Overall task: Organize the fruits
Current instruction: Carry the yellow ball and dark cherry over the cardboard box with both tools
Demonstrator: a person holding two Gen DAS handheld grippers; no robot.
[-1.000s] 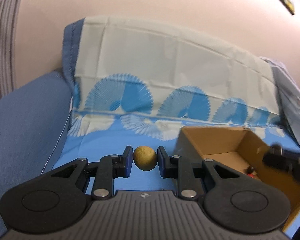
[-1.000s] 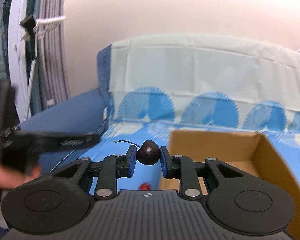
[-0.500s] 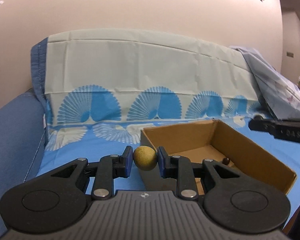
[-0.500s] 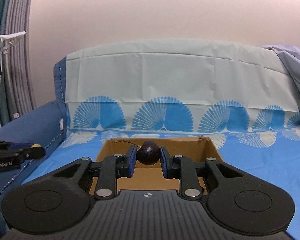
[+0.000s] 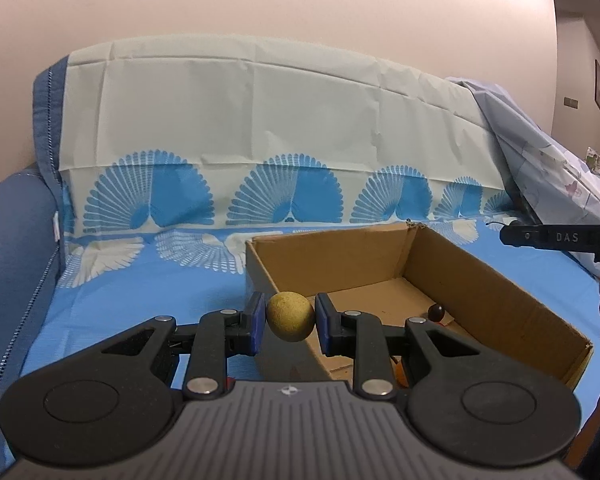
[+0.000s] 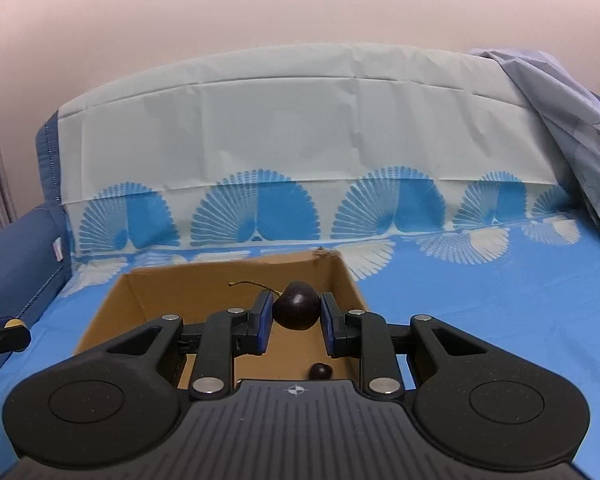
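left gripper [image 5: 290,322]: pinching a round yellowish-tan fruit [image 5: 290,316] between its pads, open brown cardboard box [image 5: 480,292] ahead-right | right gripper [image 6: 294,316]: pinching a dark stemmed cherry [image 6: 296,311] above the box interior, a second dark cherry [image 6: 320,371] lying below it

Matt corrugated cardboard box [image 6: 148,292], glossy dark cherry [image 6: 296,311], seemingly rough-skinned yellow fruit [image 5: 291,317], creased cloth sheet [image 5: 260,128].
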